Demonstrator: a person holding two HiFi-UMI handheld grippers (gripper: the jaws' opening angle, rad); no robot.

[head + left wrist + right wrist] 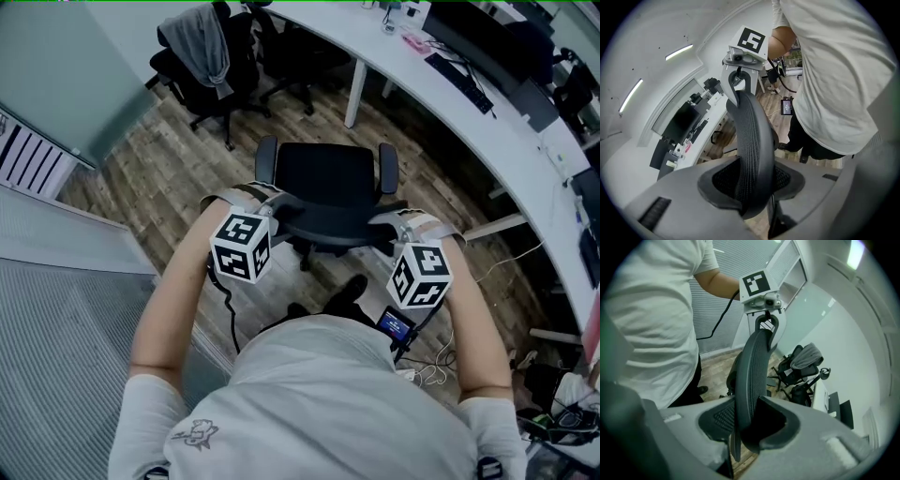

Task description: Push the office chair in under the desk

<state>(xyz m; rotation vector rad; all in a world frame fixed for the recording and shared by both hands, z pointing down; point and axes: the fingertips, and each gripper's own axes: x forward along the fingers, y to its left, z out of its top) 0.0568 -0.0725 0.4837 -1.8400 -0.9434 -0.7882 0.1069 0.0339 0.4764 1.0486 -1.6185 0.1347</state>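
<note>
A black office chair (326, 180) stands on the wood floor in front of me, its seat facing the white curved desk (441, 108), which runs along the right. My left gripper (266, 203) is shut on the left end of the mesh backrest's top edge (749, 136). My right gripper (395, 222) is shut on the right end of that backrest (751, 376). In the left gripper view the mesh edge sits between the pads of the left gripper (751, 187). The right gripper view shows the right gripper (746, 423) clamped the same way. Each gripper view shows the other gripper at the backrest's far end.
A second black chair with a grey jacket (199, 42) stands at the back left, another chair (292, 52) beside it. A white desk leg (354, 92) rises behind the chair. A keyboard (459, 77) lies on the desk. A glass partition (56, 262) borders the left. Cables (433, 367) lie on the floor.
</note>
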